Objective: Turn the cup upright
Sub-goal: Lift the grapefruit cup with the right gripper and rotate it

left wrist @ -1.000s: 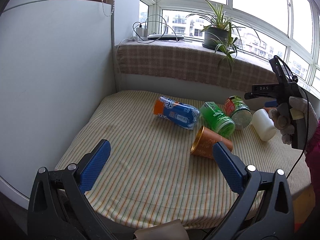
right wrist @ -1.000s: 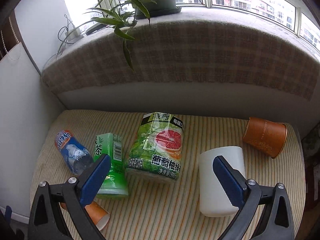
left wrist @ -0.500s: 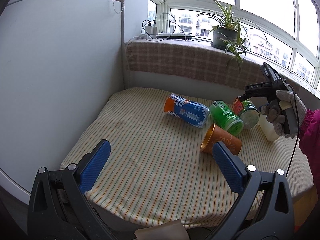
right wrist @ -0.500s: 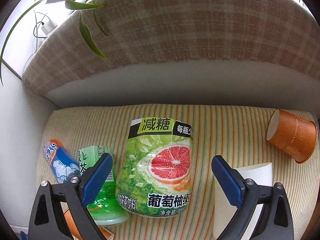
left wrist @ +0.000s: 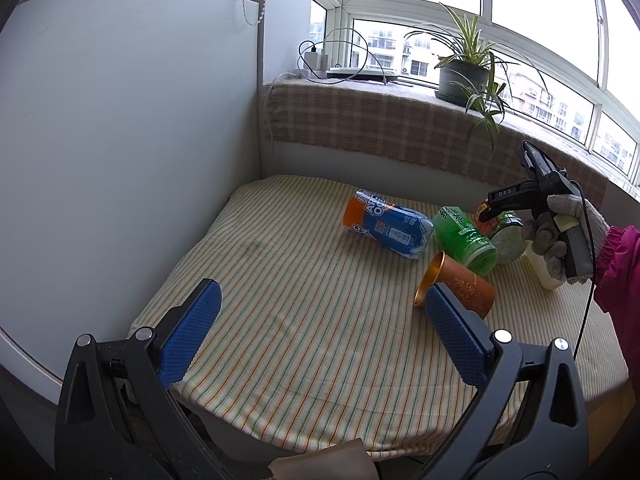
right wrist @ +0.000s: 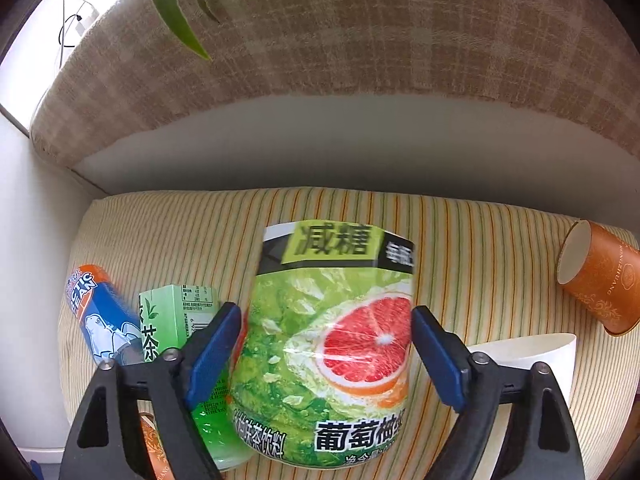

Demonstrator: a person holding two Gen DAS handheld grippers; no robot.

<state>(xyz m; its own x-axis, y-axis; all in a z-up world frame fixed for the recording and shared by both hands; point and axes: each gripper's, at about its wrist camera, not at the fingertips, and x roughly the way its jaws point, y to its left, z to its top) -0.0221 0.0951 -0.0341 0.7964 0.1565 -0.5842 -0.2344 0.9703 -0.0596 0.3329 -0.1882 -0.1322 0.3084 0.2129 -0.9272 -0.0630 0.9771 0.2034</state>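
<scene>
A grapefruit-label cup (right wrist: 332, 356) lies on its side on the striped cloth, between the blue pads of my right gripper (right wrist: 326, 348). The jaws have narrowed around it and the pads touch or nearly touch its sides. In the left wrist view the right gripper (left wrist: 490, 214) sits over the same cup (left wrist: 506, 236). My left gripper (left wrist: 320, 332) is open and empty over the near part of the cloth. An orange paper cup (left wrist: 460, 286) lies on its side just beyond its right pad.
A green tea cup (left wrist: 464, 238) and a blue-orange cup (left wrist: 386, 228) lie on their sides. A white cup (right wrist: 524, 356) lies right of the grapefruit cup; another orange cup (right wrist: 600, 280) lies far right. White cabinet wall (left wrist: 120, 140) on the left, cloth-covered windowsill (left wrist: 380, 120) with plant behind.
My right gripper moved forward and down over the grapefruit cup and its jaws narrowed around it. My left gripper drew back and turned a little left, still open.
</scene>
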